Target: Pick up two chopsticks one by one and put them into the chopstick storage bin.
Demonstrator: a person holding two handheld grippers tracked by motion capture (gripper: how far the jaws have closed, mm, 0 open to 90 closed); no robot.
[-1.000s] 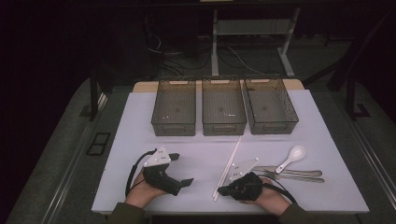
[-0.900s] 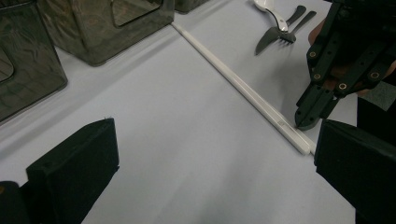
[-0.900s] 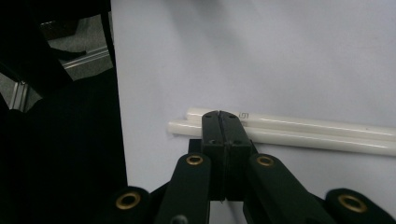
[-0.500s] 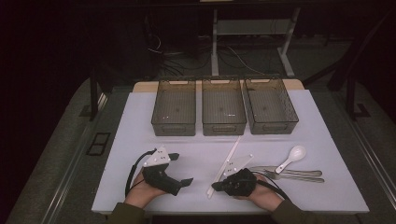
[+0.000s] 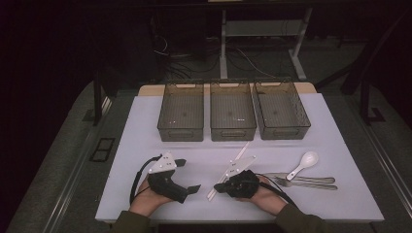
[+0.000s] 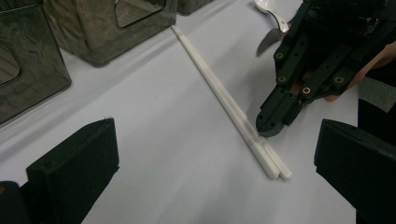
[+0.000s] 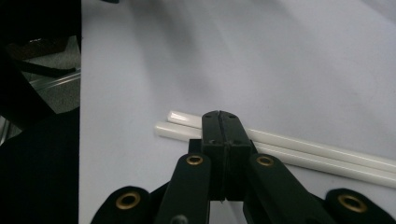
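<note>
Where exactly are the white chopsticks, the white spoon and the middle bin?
white chopsticks (image 6: 219, 93), left gripper view, mid-length of the shafts.
white spoon (image 5: 309, 158), high view, its bowl.
middle bin (image 5: 233, 136), high view, its near wall.

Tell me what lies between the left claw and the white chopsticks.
Bare white tabletop in the left gripper view: the left claw stands open, and the white chopsticks lie ahead on the table.
</note>
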